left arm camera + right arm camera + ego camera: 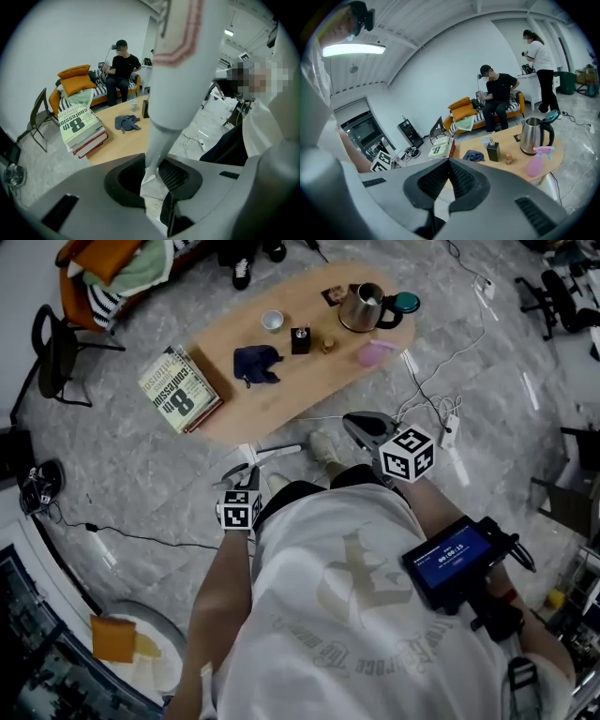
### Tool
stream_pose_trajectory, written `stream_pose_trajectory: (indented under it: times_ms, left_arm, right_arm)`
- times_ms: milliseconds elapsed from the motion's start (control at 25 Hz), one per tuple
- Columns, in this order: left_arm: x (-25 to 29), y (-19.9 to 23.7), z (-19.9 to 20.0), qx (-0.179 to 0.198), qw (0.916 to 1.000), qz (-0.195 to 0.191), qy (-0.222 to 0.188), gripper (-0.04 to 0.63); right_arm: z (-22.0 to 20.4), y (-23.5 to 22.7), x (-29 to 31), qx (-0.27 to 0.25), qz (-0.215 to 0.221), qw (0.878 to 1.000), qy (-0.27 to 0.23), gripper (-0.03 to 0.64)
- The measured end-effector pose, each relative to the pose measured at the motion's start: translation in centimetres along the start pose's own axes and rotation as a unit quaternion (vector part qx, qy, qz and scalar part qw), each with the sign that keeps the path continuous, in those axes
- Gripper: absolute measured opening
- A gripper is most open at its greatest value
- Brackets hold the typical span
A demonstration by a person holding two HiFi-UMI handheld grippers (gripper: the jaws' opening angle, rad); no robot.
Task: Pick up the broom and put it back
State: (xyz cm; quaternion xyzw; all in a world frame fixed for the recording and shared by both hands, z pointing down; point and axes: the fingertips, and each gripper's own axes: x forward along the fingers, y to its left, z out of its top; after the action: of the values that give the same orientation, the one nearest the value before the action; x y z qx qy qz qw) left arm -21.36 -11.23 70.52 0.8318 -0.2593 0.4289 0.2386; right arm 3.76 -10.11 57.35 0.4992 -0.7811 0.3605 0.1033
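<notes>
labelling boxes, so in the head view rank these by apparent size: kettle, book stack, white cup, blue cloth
1. book stack
2. kettle
3. blue cloth, only slightly smaller than the kettle, so unsure
4. white cup

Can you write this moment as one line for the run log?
left gripper: shut on broom handle | right gripper: shut, empty | broom: held, not yet put back

Above the left fingers (123,183) the broom handle (174,70) is blurred, cut off at the top edge — lower end hidden betw. them.
</notes>
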Motion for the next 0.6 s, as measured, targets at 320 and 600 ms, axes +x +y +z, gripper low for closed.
stream_pose_trajectory:
  times_ms: [320, 600]
  left_arm:
    - [1.4, 1.4, 2.0, 0.006, 0.9998, -0.012, -0.011, 0.094]
    - [3.2, 3.6, 4.2, -0.003, 0.9997, -0.016, -0.016, 0.094]
  right_arm:
    - [0.3, 0.4, 0.0, 0.001, -0.015, 1.0, -0.004, 0.017]
    - [0.5, -0.2, -0.1, 0.006, -0.032, 0.999, -0.009, 0.017]
